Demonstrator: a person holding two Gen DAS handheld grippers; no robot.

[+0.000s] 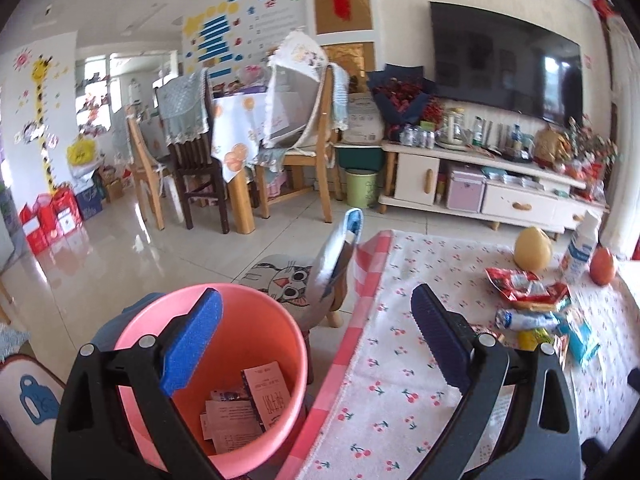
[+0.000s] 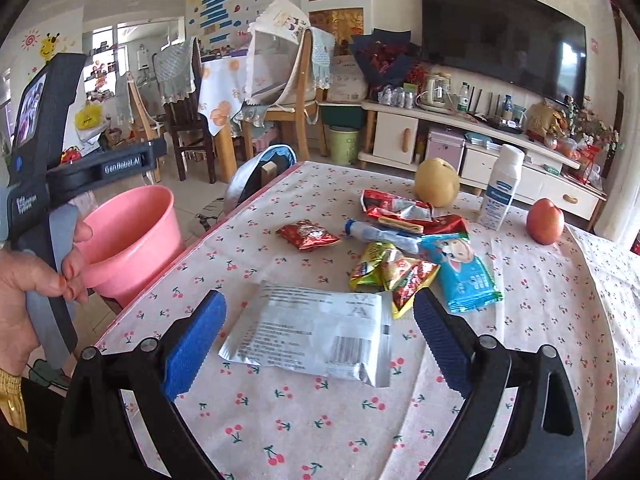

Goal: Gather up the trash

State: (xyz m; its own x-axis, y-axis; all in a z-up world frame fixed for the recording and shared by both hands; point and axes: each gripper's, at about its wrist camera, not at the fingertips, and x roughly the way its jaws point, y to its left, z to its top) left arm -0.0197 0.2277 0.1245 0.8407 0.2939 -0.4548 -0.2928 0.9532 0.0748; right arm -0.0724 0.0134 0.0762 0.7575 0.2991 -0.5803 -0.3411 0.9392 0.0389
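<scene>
A pink bin stands beside the table's left edge, with several paper slips inside; it also shows in the right wrist view. My left gripper is open and empty, over the bin's rim and the table edge. My right gripper is open, low over the table, with a silver-white packet lying between its fingers. Beyond it lie a red snack bag, yellow and red wrappers, a blue wrapper and a crumpled red wrapper.
A cherry-print cloth covers the table. A pear, a white bottle and an orange-red fruit stand at the far side. A cat-print stool stands by the table. Chairs, a dining table and a TV cabinet are behind.
</scene>
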